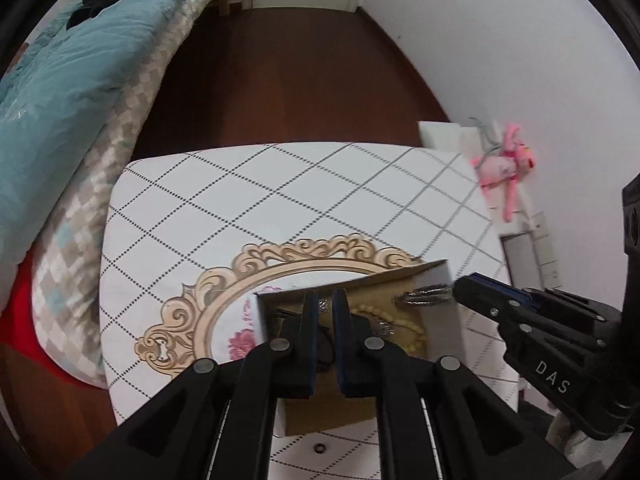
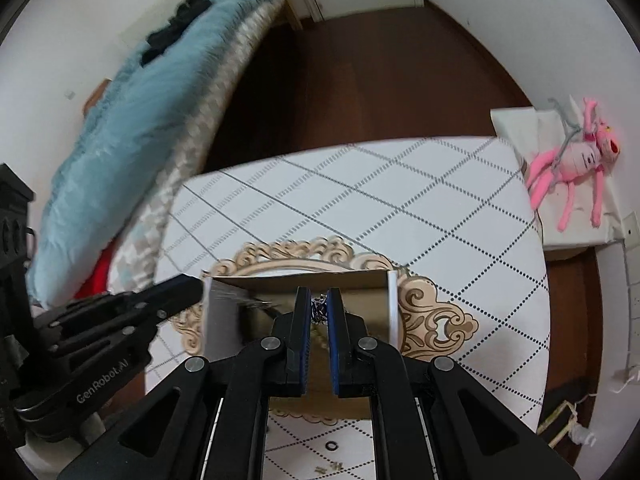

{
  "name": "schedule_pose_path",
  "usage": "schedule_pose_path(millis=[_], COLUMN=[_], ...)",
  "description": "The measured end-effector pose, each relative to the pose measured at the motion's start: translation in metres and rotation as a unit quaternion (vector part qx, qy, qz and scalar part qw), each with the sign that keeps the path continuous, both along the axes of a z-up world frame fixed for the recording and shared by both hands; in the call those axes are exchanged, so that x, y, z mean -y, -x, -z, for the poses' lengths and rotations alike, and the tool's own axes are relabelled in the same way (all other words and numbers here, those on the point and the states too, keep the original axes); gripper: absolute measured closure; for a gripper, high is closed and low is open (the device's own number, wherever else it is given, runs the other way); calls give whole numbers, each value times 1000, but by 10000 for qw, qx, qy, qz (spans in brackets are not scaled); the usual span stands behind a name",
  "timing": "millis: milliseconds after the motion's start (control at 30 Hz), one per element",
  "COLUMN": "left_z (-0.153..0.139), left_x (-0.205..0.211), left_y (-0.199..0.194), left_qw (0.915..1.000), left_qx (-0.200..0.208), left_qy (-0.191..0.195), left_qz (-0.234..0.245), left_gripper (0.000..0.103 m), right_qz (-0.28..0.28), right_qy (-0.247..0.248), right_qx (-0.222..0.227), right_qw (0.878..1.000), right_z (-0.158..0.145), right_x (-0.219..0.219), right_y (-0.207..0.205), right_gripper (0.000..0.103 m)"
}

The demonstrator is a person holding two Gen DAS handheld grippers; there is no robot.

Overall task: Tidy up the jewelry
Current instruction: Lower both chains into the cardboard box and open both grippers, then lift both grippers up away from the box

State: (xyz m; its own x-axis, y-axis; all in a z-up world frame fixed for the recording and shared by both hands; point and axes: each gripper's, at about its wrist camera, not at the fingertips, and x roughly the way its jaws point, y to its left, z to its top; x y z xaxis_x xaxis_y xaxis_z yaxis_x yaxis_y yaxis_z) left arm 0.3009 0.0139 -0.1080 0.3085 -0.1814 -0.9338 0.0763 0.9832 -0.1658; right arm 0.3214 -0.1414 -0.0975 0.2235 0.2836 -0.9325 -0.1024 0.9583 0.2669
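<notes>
An open white cardboard box [image 1: 454, 320] with a tan inside stands on an oval ornate tray [image 1: 224, 292] on the table. It holds a pearl necklace [image 1: 412, 328] and other pieces. My left gripper [image 1: 326, 300] hovers over the box, jaws close together with nothing seen between them. My right gripper [image 2: 319, 300] is shut on a silver chain [image 2: 319, 312] and holds it over the box [image 2: 392, 304]. In the left wrist view the right gripper [image 1: 460, 286] holds the chain [image 1: 424, 296] at the box's far right corner. The left gripper [image 2: 196, 284] shows at the box's left wall.
The table [image 1: 280, 192] has a white cloth with a dotted diamond grid. A small dark ring [image 1: 319, 448] lies on it near the front edge, also in the right wrist view [image 2: 331, 446]. A bed with a teal quilt [image 1: 72, 80] stands left. A pink plush toy [image 2: 576, 160] lies right.
</notes>
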Motion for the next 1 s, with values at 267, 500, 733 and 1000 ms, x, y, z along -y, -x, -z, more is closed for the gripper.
schedule_pose_path(millis=[267,500,733,1000], left_z=[7,21,34,18], left_x=[-14,-24,-24,-21], left_y=[10,42,67,87], left_qw=[9966,9935,9918,9907], left_qx=[166,210,129,300], left_qy=[-604,-842,-1009,-1002], left_qz=[-533,-741,-779,-866], left_gripper=[27,0,0,0], right_qz=[28,-84,-87,77], right_qy=[488,1382,1742,1719], right_qx=[135,369,546,699], right_qw=[9987,9897,9832,9826], right_z=[1,10,20,8], right_x=[10,10,7,11], right_y=[8,41,66,81], right_gripper=[55,6,1,0])
